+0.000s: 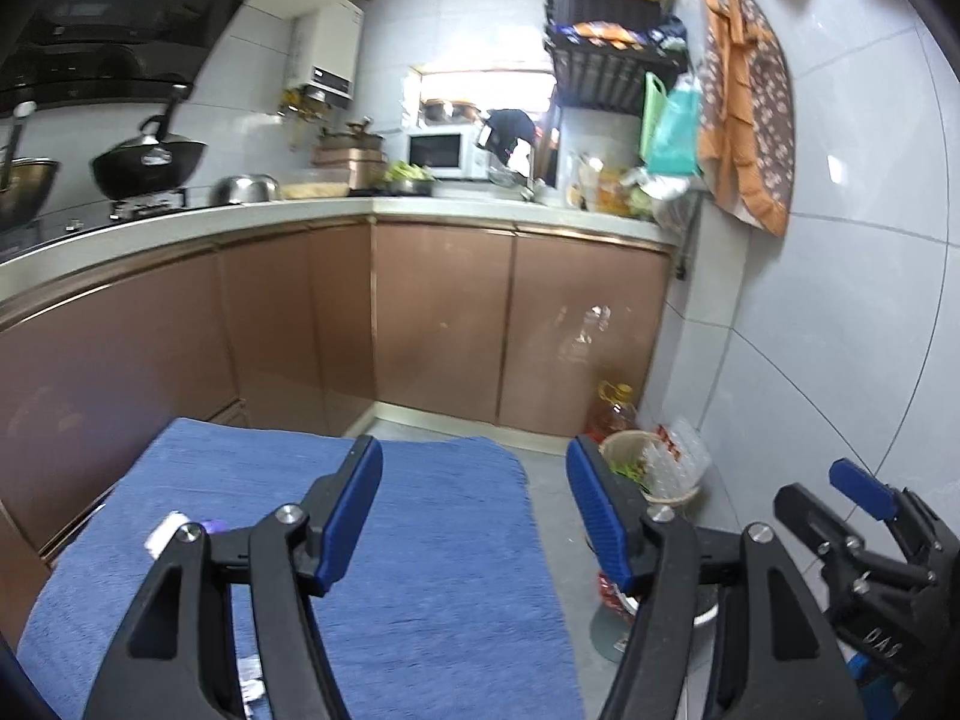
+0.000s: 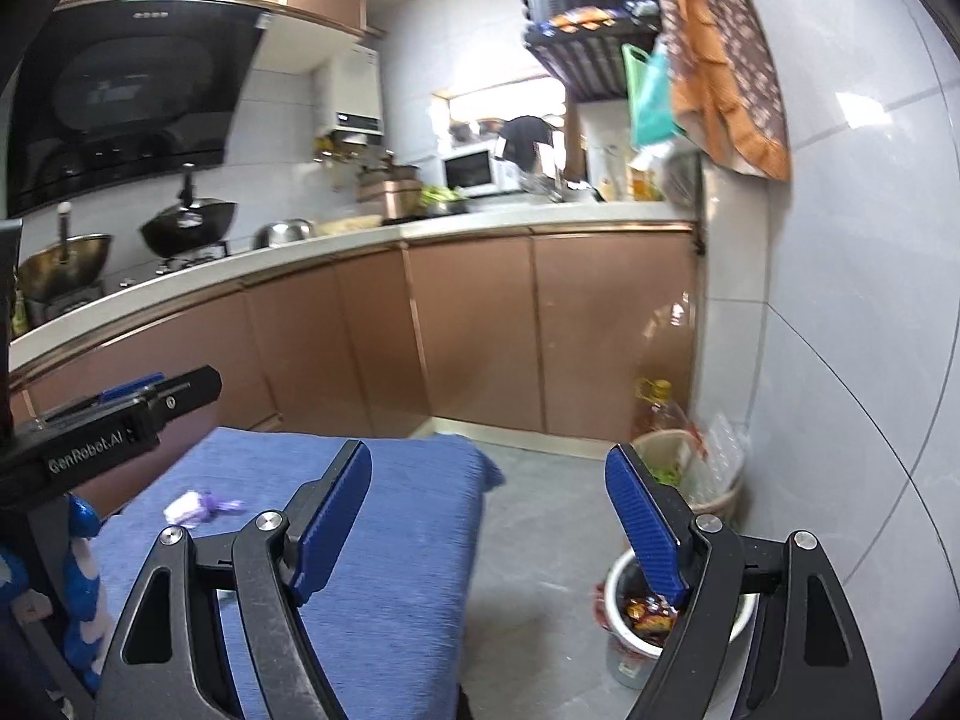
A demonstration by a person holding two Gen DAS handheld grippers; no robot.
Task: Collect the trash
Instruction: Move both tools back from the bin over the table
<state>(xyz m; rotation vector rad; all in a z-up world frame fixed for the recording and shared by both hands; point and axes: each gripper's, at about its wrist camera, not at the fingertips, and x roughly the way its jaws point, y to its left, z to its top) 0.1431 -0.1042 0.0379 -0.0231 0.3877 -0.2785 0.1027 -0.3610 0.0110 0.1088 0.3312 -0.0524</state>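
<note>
Both grippers stand wide open and hold nothing. The left gripper [image 1: 474,516] hangs over the far end of the blue cloth [image 1: 420,570], its fingers [image 1: 354,516] well apart with only cloth and floor showing between them. The right gripper [image 2: 489,531] is spread as wide, one finger over the cloth, the other over the white cup [image 2: 618,600] on the floor.

That cup, just off the cloth's right edge, already holds crumpled red and yellow wrappers [image 2: 651,609], so part of the collecting looks done. What is left, as far as can be seen: a pale purple wrapper [image 2: 201,506] lying on the cloth to the left, well apart from the cup, and in the left view a few small white and silvery scraps [image 1: 252,678] on the cloth near the bottom edge, partly hidden by the gripper. I judge the task past its start but unfinished, with the purple wrapper the plainest piece to fetch next.

The cloth covers a low bench. Beyond it, in the corner, a beige bin [image 2: 678,462] holds green scraps and clear plastic, with an oil bottle [image 2: 654,408] behind. Copper-coloured cabinets [image 2: 480,330] run under an L-shaped counter [image 2: 360,240] carrying a wok [image 2: 186,228], steel bowls and a microwave [image 2: 471,171]; grey tiled walls, an orange apron [image 2: 720,72] hanging on the right.
</note>
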